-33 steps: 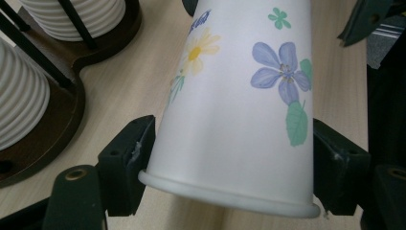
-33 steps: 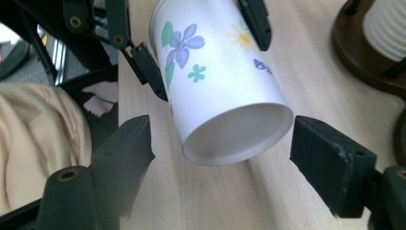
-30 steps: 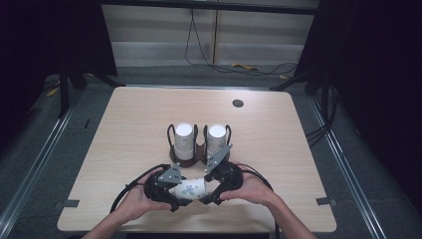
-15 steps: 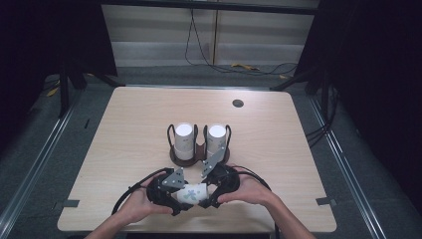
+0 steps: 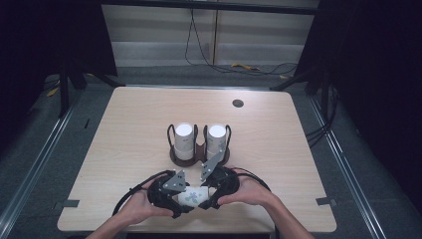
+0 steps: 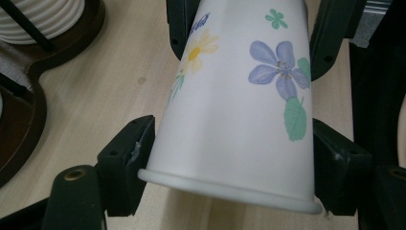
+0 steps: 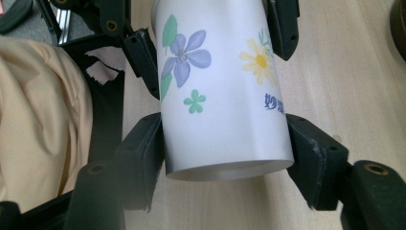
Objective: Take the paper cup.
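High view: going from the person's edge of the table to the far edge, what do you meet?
Flowered paper cup clamped between the left gripper and right gripper → dark wooden stand with two white cup stacks → small dark round hole near the table's far edge.

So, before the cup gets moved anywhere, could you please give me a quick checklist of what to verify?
1. Left gripper on the rim end of the flowered paper cup, pads touching both sides: ok.
2. Right gripper, whose jaws have just been closing, pads against the cup's base end: ok.
3. Cup wall uncrushed, rim round: ok as far as visible.
4. Cup empty: cannot tell, its mouth faces away.
5. Holder with two white cups stands apart, beyond the grippers: ok.
6. Bare table beside the holder to set the cup down: ok.
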`<state>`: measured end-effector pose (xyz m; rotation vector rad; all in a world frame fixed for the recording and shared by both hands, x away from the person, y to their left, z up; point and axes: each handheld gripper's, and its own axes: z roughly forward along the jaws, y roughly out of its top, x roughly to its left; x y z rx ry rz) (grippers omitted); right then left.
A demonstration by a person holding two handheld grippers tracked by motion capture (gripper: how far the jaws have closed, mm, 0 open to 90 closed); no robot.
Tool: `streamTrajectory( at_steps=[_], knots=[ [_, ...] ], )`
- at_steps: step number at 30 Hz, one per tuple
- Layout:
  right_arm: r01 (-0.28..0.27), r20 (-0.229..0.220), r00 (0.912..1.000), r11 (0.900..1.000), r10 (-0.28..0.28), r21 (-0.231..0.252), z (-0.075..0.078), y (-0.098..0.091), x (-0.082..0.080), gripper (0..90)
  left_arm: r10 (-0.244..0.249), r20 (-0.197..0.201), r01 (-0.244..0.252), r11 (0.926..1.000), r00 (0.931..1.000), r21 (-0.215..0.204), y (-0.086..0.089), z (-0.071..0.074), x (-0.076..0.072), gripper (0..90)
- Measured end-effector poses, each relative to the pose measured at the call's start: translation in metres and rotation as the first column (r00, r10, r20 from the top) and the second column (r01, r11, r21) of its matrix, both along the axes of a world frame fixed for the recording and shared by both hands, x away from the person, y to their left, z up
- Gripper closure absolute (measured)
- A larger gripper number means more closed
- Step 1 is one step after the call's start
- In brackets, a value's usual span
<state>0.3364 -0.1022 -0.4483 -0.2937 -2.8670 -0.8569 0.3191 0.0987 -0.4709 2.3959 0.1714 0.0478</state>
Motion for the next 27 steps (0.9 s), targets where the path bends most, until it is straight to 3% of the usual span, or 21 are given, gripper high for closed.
streamTrajectory(
  at_steps=[6, 10, 17, 23, 27],
  knots=[
    [-0.007, 0.024, 0.9997, 0.9999, 0.007, 0.008, 0.003, -0.002, -0.002, 36.8, -0.003, 0.01, 0.003, 0.9997, 0.9999, -0.026, 0.002, 0.001, 0.001, 22.7],
    [-0.012, 0.025, 0.9996, 0.9995, 0.012, 0.028, 0.005, -0.004, -0.004, 37.3, 0.032, -0.004, -0.032, 0.9974, 0.9995, -0.065, 0.005, 0.001, 0.001, 15.2],
    [0.007, 0.043, 0.999, 0.9978, -0.009, 0.066, 0.01, -0.008, -0.003, 37.6, 0.06, -0.028, -0.063, 0.9903, 0.9978, -0.124, 0.012, 0.004, 0.003, 15.6],
    [0.042, 0.05, 0.9976, 0.9917, -0.048, 0.121, 0.014, -0.016, -0.003, 37.6, 0.087, -0.093, -0.104, 0.9737, 0.9919, -0.202, 0.02, 0.006, 0.009, 15.5],
    [0.072, 0.044, 0.9958, 0.984, -0.08, 0.163, 0.016, -0.02, -0.005, 37.6, 0.092, -0.098, -0.112, 0.9696, 0.9909, -0.218, 0.022, 0.007, 0.01, 15.6]
  ],
)
